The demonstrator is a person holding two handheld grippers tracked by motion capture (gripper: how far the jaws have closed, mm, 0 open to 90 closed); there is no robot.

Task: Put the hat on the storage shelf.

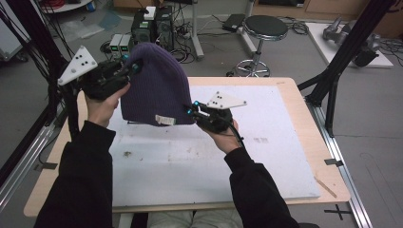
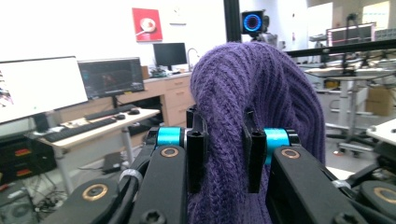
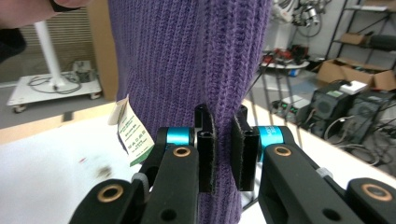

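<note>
A purple knitted beanie point(image 1: 157, 85) hangs in the air above the table, held up between both hands. My left gripper point(image 1: 129, 66) is shut on the knit near the hat's upper left side; in the left gripper view its pads point(image 2: 196, 154) pinch a thick fold of the beanie point(image 2: 252, 84). My right gripper point(image 1: 192, 111) is shut on the hat's lower right edge, and in the right gripper view the beanie point(image 3: 187, 56) fabric is clamped between its pads point(image 3: 208, 154). A white label point(image 3: 133, 135) hangs from the hem.
A white mat point(image 1: 214, 156) covers the wooden table point(image 1: 294, 95), with a few small stains on it. Black frame posts point(image 1: 342, 52) stand at the right and left of the table. A stool point(image 1: 263, 28) and computer towers point(image 1: 152, 23) stand on the floor beyond.
</note>
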